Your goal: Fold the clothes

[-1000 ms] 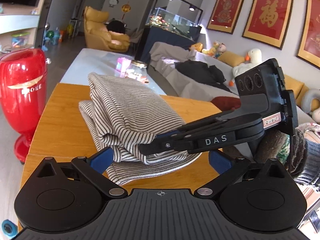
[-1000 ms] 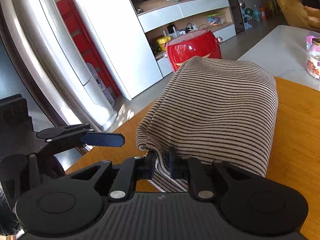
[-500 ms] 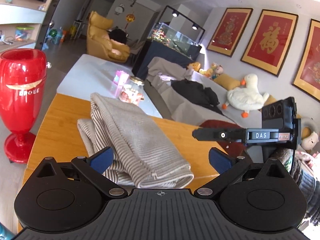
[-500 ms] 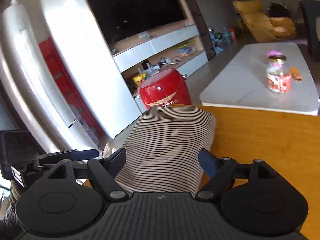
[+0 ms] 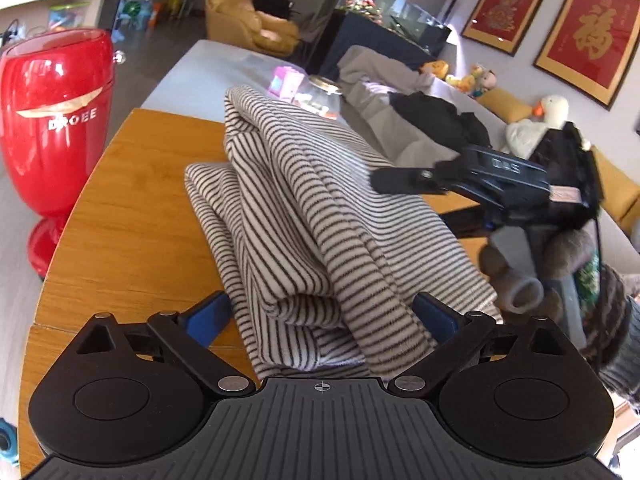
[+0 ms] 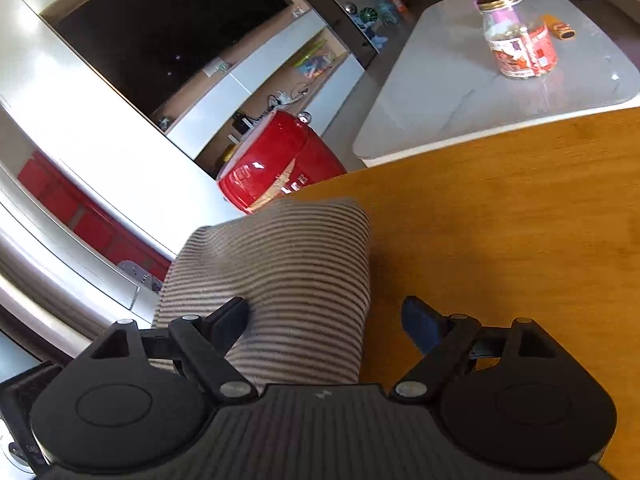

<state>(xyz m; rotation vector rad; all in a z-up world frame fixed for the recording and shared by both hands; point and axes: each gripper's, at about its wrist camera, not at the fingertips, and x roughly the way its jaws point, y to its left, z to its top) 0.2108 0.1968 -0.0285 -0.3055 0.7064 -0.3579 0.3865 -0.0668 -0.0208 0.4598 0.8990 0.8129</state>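
A folded striped garment [image 5: 320, 216] is lying on the wooden surface [image 5: 132, 216], bunched into thick layers with its near folded edge facing the left gripper [image 5: 320, 316]. That gripper's blue-padded fingers [image 5: 208, 312] are standing spread wide on either side of the near fold, having just closed in slightly, and not pressing the cloth. The right gripper [image 6: 324, 316] is sitting over the garment's right side, its fingers [image 6: 420, 320] also spread and having just been opening; cloth is lying between them, unpinched. A red appliance [image 5: 56, 120] is standing to the left beyond the surface, and a glass jar [image 6: 516, 36] is sitting on the far white table [image 6: 440, 96].
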